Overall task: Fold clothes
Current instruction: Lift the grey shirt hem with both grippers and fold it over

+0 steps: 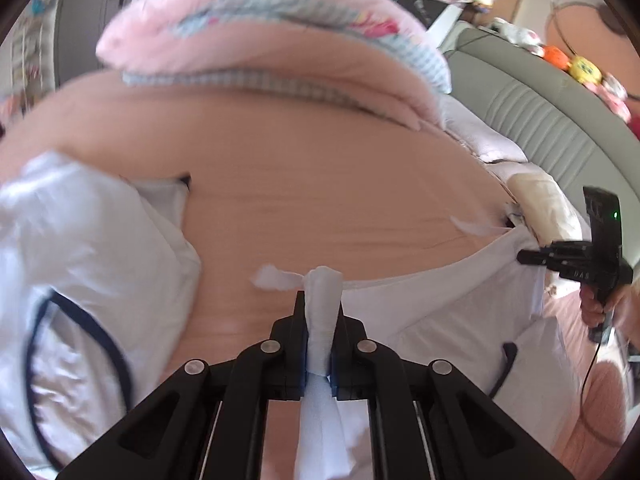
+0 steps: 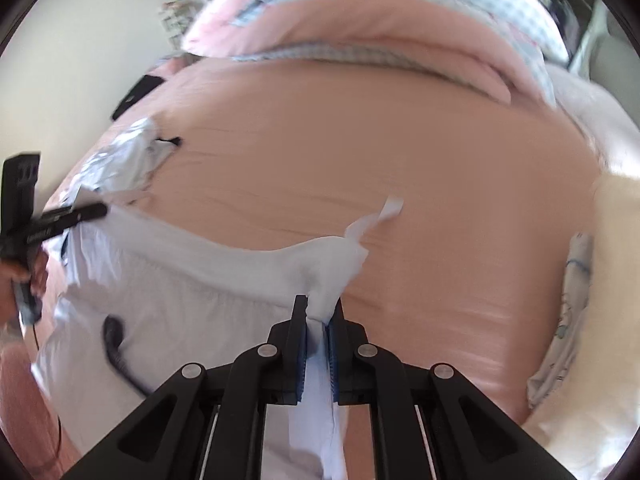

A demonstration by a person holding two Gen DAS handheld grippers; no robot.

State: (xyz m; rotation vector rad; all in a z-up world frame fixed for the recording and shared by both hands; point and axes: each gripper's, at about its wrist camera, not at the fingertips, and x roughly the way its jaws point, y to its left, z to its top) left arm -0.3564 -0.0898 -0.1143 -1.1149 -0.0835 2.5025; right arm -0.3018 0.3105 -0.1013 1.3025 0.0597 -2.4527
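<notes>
A white garment [image 1: 440, 304] with dark trim hangs stretched between my two grippers above a peach bed sheet [image 1: 320, 184]. My left gripper [image 1: 320, 304] is shut on a bunched corner of it. My right gripper [image 2: 318, 308] is shut on the other corner; the garment [image 2: 200, 276] spreads left from it. In the left wrist view the right gripper [image 1: 524, 257] pinches the cloth at far right. In the right wrist view the left gripper [image 2: 102, 211] pinches it at far left. A white tie end [image 2: 390, 208] sticks up.
Another white garment with navy trim [image 1: 80, 280] lies on the bed at left, also in the right wrist view [image 2: 124, 156]. A folded pink quilt [image 1: 260, 40] lies at the bed's far side. A grey padded headboard [image 1: 552, 120] and pillows [image 2: 600, 280] lie to the right.
</notes>
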